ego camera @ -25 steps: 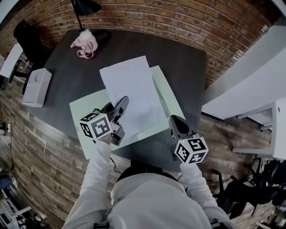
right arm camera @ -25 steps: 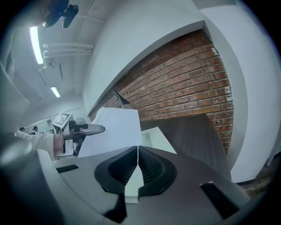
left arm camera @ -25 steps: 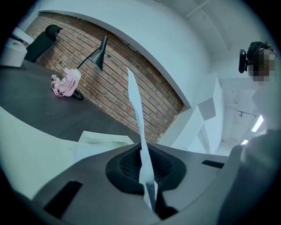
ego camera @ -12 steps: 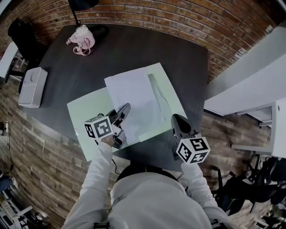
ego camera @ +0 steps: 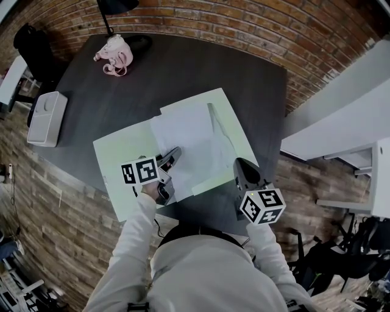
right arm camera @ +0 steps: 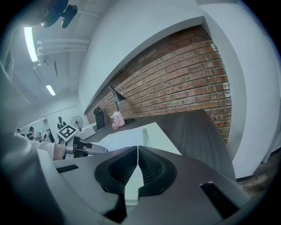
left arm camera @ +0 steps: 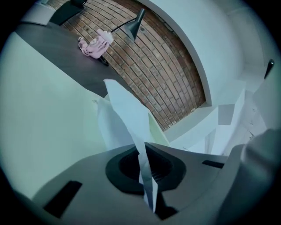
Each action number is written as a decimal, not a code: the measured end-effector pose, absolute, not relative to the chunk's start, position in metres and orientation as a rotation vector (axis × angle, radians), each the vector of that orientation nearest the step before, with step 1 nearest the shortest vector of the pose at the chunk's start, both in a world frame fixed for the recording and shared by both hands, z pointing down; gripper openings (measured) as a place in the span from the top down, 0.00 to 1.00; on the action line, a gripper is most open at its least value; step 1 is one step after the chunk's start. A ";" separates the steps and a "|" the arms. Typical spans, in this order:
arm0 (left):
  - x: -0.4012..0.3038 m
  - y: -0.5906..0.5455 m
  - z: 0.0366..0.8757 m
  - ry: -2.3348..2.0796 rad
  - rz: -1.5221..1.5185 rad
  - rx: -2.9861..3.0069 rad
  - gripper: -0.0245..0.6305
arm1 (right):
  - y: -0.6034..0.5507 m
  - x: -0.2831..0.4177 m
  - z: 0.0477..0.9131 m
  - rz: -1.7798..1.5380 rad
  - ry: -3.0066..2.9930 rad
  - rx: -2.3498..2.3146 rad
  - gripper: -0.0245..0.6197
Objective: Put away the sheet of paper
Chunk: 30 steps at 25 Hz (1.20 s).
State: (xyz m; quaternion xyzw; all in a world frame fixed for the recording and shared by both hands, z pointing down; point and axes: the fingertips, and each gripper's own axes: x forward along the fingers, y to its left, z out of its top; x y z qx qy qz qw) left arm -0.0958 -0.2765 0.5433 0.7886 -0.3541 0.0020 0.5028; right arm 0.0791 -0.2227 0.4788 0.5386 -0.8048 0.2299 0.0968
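Note:
A white sheet of paper (ego camera: pixel 189 140) lies over the right half of an open pale green folder (ego camera: pixel 122 152) on the dark table (ego camera: pixel 183 67). My left gripper (ego camera: pixel 172 156) is shut on the sheet's near left edge. In the left gripper view the sheet (left arm camera: pixel 127 114) rises curled from between the jaws of that gripper (left arm camera: pixel 142 151), with the folder (left arm camera: pixel 44 110) beneath. My right gripper (ego camera: pixel 239 164) hovers at the folder's near right edge. In its own view it (right arm camera: pixel 138 149) is shut, with nothing between its jaws.
A pink bag (ego camera: pixel 114 58) and a black desk lamp (ego camera: pixel 116 7) stand at the table's far left. A white box (ego camera: pixel 44 119) sits by the left edge and a black chair (ego camera: pixel 30 46) beyond it. The brick wall (ego camera: pixel 244 24) borders the far side, white furniture (ego camera: pixel 341 116) the right.
My left gripper has drawn back toward me with the sheet. The sheet's far edge, which overhung the folder, now lies within it. The right gripper has barely moved.

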 end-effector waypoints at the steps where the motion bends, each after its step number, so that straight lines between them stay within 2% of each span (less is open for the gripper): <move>1: -0.096 -0.277 0.547 -0.863 0.023 1.893 0.94 | -0.223 0.080 0.479 0.681 -2.383 1.595 0.92; 19: -0.105 -0.273 0.567 -0.886 0.277 1.811 0.94 | -0.227 0.078 0.485 0.702 -2.385 1.574 0.92; 30: -0.142 -0.259 0.568 -0.930 0.333 1.792 0.94 | -0.231 0.078 0.486 0.705 -2.398 1.554 0.92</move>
